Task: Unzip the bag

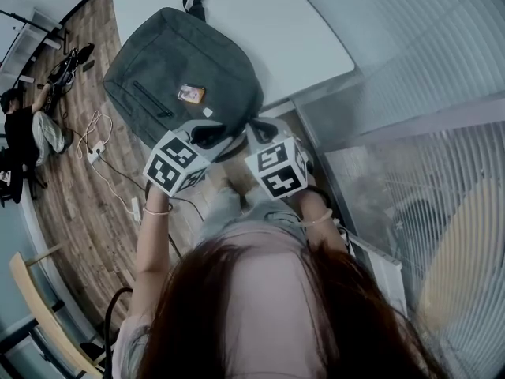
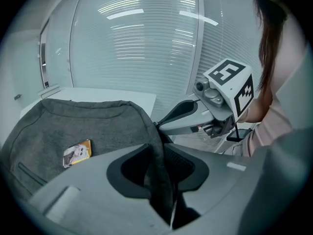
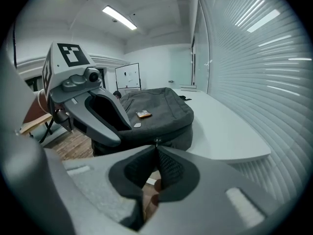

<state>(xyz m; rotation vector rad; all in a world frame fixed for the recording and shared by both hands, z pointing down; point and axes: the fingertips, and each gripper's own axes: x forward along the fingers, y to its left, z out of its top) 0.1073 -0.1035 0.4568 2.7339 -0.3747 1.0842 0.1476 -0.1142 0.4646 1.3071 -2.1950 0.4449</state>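
Here the white worktop [image 1: 260, 22] carries the grey bag [image 1: 181, 69], which lies flat with its near end at the edge closest to the person. The left tool [image 2: 159, 153] is clamped on a fold of the bag's rim, bracing it. The right tool [image 3: 156, 148] is pinched on the small zip pull [image 3: 155, 141]. The zip looks closed, so unzipping has not begun. Next, the right tool should draw the pull along the seam while the left holds firm.

Left claw [image 2: 157, 153] and right claw [image 3: 156, 151] (side by side) clamped, angled down.
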